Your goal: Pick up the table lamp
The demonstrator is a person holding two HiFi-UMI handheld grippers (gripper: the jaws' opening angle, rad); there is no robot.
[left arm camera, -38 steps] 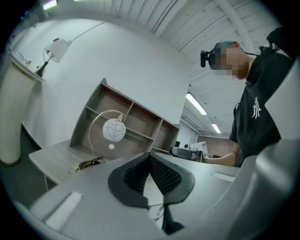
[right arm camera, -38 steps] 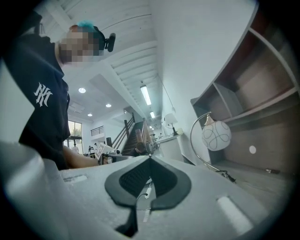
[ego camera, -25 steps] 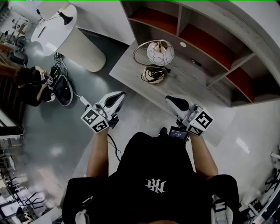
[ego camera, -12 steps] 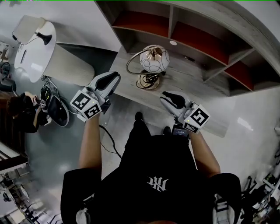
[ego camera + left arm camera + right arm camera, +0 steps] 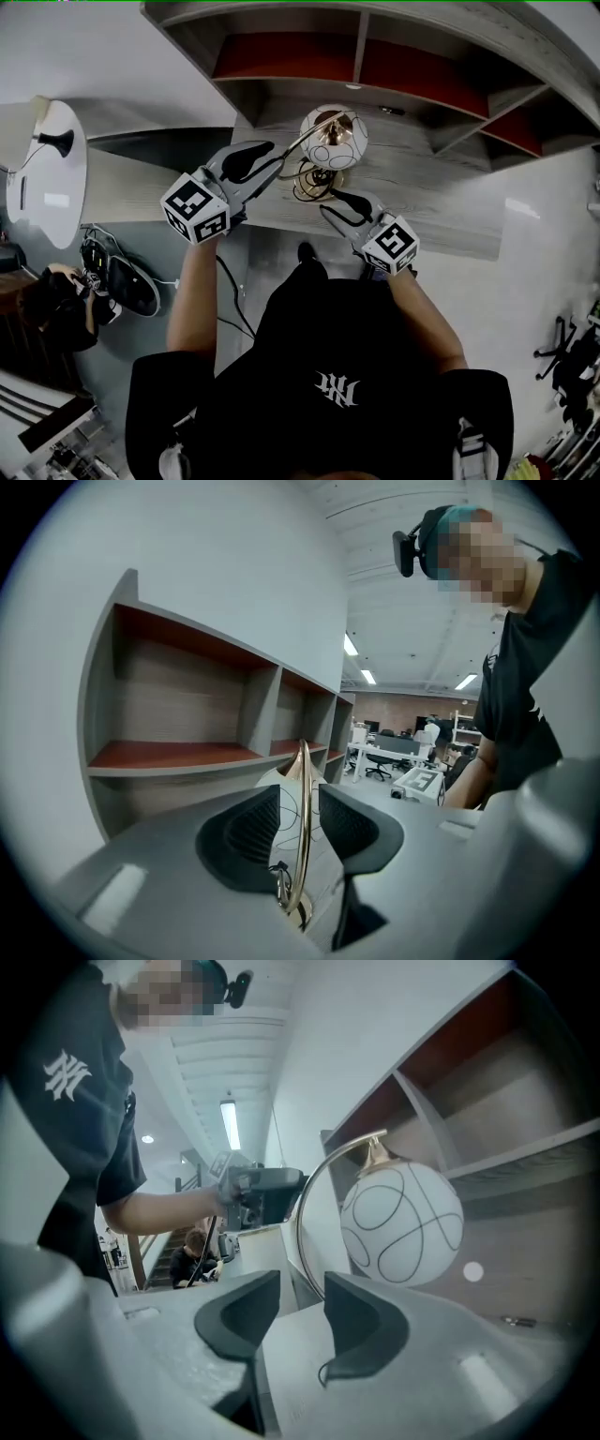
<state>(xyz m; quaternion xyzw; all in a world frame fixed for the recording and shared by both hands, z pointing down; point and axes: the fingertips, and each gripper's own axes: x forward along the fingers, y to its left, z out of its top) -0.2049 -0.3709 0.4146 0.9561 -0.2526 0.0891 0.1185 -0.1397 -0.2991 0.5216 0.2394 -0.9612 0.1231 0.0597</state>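
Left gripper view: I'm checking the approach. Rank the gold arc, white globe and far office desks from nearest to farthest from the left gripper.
1. Gold arc: between the jaws of the left gripper, which have just been opening and do not press on it.
2. White globe: just behind, slightly left.
3. Office desks: far back, right of centre.

Head view looks steeply down from above the shoulders at the table (image 5: 441, 202) and shelf (image 5: 361, 66), so it's my far-off shot. Left gripper view sits right behind its jaws, looking level along the shelf, with the table lamp (image 5: 302, 836) hoop between them. Right gripper view faces back across, and I get the globe above-right of its jaws. All three share the lamp.
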